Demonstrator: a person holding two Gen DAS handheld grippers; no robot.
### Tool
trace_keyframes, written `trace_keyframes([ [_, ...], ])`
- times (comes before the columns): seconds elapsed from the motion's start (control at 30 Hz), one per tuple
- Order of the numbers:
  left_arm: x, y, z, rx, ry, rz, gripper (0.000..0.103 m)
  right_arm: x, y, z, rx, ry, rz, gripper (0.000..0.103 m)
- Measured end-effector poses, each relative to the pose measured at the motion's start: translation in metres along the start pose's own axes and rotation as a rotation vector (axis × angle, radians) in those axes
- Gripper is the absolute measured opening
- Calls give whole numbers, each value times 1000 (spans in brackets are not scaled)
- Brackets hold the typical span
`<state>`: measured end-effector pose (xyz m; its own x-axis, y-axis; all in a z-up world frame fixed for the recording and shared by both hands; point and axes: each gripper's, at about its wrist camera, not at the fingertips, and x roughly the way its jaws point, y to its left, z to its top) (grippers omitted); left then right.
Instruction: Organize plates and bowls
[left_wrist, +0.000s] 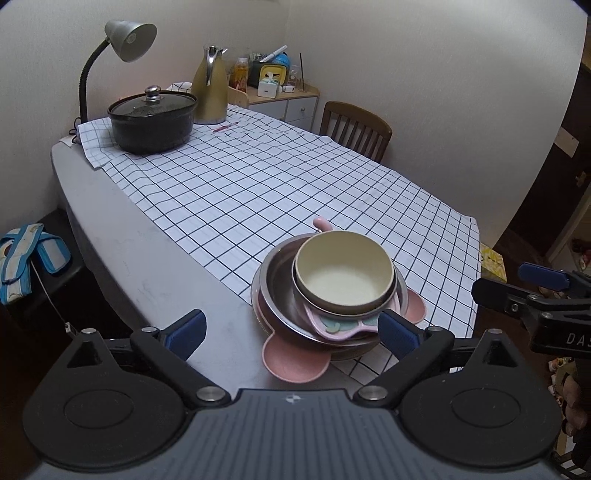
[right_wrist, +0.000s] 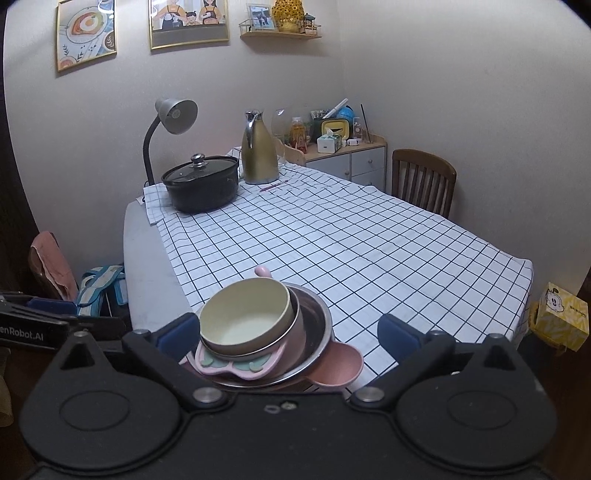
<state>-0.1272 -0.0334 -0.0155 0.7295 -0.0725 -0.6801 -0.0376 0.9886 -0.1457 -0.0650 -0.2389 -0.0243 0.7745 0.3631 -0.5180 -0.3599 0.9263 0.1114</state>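
Observation:
A stack of dishes stands at the near corner of the table. A cream bowl (left_wrist: 343, 271) (right_wrist: 245, 315) sits on top, nested in a second bowl. Under them lie a pink butterfly-shaped plate (left_wrist: 332, 326) (right_wrist: 236, 365), a steel bowl (left_wrist: 277, 291) (right_wrist: 317, 328) and a pink eared plate (left_wrist: 295, 360) (right_wrist: 341, 363). My left gripper (left_wrist: 291, 332) is open just in front of the stack, and its blue pads (left_wrist: 186, 332) touch nothing. My right gripper (right_wrist: 290, 336) is open too, with the stack ahead of its left finger. Each gripper shows at the edge of the other's view.
A black lidded pot (left_wrist: 153, 122), a gold jug (left_wrist: 210, 90) and a desk lamp (left_wrist: 129, 37) stand at the table's far end on the checked cloth (left_wrist: 277, 177). A wooden chair (left_wrist: 354, 129) and a cabinet (left_wrist: 291, 103) lie beyond. A yellow box (right_wrist: 561, 317) sits at the right.

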Motion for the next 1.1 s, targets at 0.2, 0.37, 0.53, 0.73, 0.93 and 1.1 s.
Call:
trace_keyframes([
  [0.2,-8,-6,-6,22,-3,-11,100,-6,2,-3,0,-6,-8,103],
  [0.37,-13,-9,-7,37,-8,-25,100,-9,5,-4,-1,-13,-10,103],
  [0.53,-17,-9,-9,40,-13,-33,100,-16,6,-4,0,-30,-9,103],
  [0.73,-22,-10,-10,49,-27,-27,100,-22,9,-5,-2,-35,-13,103],
  [0.93,-24,-10,-11,51,-31,-31,100,-25,9,-5,2,-35,-14,103],
  [1.1,-26,-9,-11,48,-36,-34,100,-26,10,-5,8,-32,-12,103],
])
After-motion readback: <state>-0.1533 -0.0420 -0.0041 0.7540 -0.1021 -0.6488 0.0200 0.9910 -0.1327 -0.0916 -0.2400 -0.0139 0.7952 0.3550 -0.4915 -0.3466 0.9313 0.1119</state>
